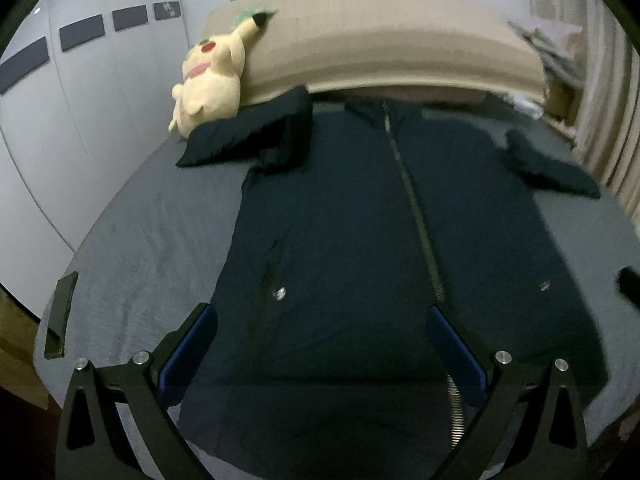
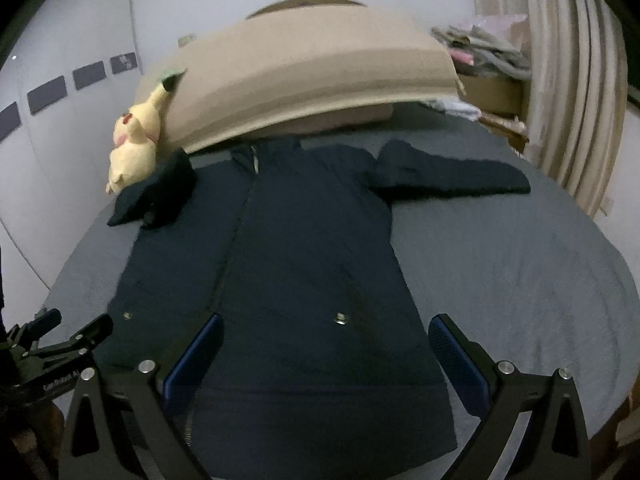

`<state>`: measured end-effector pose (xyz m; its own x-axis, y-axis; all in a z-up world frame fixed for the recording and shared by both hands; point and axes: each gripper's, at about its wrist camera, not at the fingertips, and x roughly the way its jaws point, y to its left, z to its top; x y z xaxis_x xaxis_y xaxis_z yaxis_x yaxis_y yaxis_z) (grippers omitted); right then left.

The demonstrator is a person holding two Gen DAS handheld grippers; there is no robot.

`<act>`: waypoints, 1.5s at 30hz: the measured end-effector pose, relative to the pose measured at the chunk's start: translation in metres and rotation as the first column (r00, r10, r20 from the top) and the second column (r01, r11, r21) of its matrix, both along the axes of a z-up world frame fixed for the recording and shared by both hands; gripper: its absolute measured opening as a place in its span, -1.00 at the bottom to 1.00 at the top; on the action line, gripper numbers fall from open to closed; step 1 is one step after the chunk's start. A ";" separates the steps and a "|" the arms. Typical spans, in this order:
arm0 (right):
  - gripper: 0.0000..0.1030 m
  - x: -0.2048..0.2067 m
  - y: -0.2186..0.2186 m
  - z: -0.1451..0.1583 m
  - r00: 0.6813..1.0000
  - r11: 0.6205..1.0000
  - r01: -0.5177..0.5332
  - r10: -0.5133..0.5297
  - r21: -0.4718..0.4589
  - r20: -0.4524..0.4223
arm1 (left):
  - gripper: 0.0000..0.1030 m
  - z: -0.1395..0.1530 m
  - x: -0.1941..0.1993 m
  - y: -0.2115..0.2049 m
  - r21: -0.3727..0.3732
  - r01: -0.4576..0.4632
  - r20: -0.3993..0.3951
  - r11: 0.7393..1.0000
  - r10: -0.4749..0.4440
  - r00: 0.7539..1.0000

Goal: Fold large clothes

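Two grippers hover above jacket's hem, jaws of both spread wide, holding nothing: left gripper (image 1: 320, 324), right gripper (image 2: 326, 334). Jacket (image 1: 352, 216) flat on bed (image 1: 144, 236), zipped, sleeves out sideways. Plush (image 1: 208, 84) against headboard (image 1: 372, 52).

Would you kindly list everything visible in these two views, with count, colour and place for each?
jacket: one, dark navy, spread flat on the bed, zipped, collar toward the headboard, sleeves out to the sides.
bed sheet: one, grey, under the jacket.
plush toy: one, yellow, leaning on the headboard's left end, by the jacket's sleeve.
headboard: one, beige, at the far end of the bed.
curtain: one, cream, far right.
clutter pile: one heap, mixed pale colours, right of the headboard.
wall panels: several, dark grey, in a row on the white left wall.
left hand-held gripper: one, black with blue pads, open above the hem.
right hand-held gripper: one, same colours, open above the hem.
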<state>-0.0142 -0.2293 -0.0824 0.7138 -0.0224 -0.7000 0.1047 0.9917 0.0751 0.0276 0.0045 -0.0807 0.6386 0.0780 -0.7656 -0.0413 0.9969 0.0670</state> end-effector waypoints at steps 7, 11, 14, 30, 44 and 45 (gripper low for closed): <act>1.00 0.032 -0.101 -0.038 0.989 0.984 0.102 -0.084 0.147 -0.121 | 1.00 -0.040 0.026 0.014 0.063 -0.034 -0.088 0.997 0.040 0.995; 1.00 0.062 -0.167 -0.047 0.985 0.942 0.157 -0.126 0.296 -0.121 | 1.00 -0.040 0.040 0.008 0.088 -0.025 -0.055 0.996 0.030 0.998; 1.00 0.092 -0.221 -0.052 0.979 0.864 0.204 -0.182 0.461 -0.092 | 1.00 -0.050 0.054 0.004 0.106 -0.007 -0.058 0.994 0.014 0.998; 0.36 0.254 -0.388 -0.117 0.850 0.549 0.462 -0.498 0.697 -0.171 | 1.00 -0.103 0.059 0.027 -0.051 -0.051 -0.025 0.997 0.050 0.998; -0.81 0.315 -0.346 -0.018 0.900 0.820 0.403 -0.435 0.405 -0.017 | 1.00 -0.104 0.060 0.031 -0.077 -0.048 -0.010 0.996 0.047 0.999; -0.81 0.318 -0.330 -0.002 0.914 0.847 0.371 -0.406 0.381 0.013 | 1.00 -0.104 0.060 0.031 -0.079 -0.048 -0.010 0.996 0.047 0.999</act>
<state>0.3039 -0.5598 -0.0848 0.7600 -0.0683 -0.6464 0.4508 0.7718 0.4485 0.0880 0.0356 -0.1843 0.6293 0.0470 -0.7757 -0.0887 0.9960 -0.0115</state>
